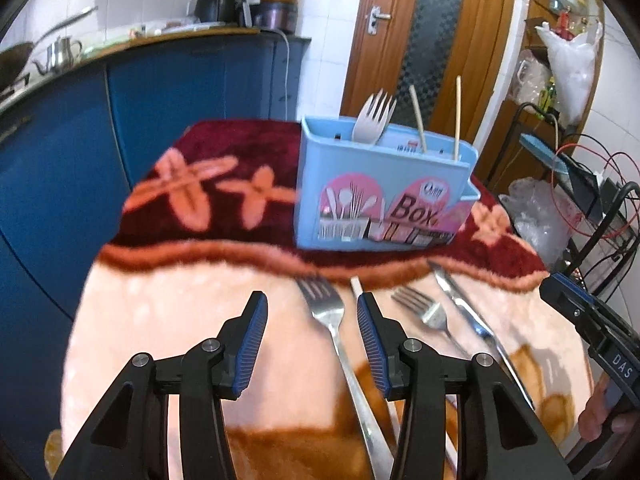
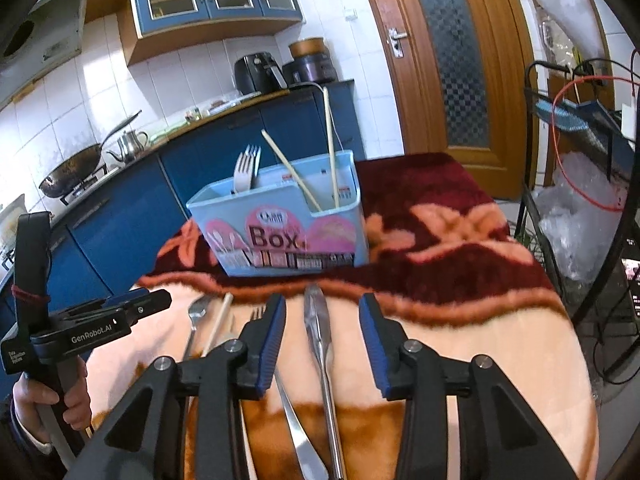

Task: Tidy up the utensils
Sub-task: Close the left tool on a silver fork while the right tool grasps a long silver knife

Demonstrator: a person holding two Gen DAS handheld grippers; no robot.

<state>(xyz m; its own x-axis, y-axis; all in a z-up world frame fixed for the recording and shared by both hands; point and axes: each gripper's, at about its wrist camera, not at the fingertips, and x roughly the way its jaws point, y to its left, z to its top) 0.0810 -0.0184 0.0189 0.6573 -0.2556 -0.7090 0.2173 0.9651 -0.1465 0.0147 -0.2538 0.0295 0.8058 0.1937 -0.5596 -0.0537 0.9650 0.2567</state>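
Note:
A light blue utensil box stands on the blanket-covered table, holding a fork and two chopsticks; it also shows in the right wrist view. My left gripper is open, its jaws either side of a metal fork lying on the blanket. A second fork, a knife and a chopstick lie to its right. My right gripper is open above the knife. The fork, chopstick and a spoon-like utensil lie to its left.
The table is covered by a pink and maroon blanket. Blue kitchen cabinets stand behind it, a wooden door at the back. A metal rack with cables and plastic bags stands to the right. The left gripper's body shows at the left of the right wrist view.

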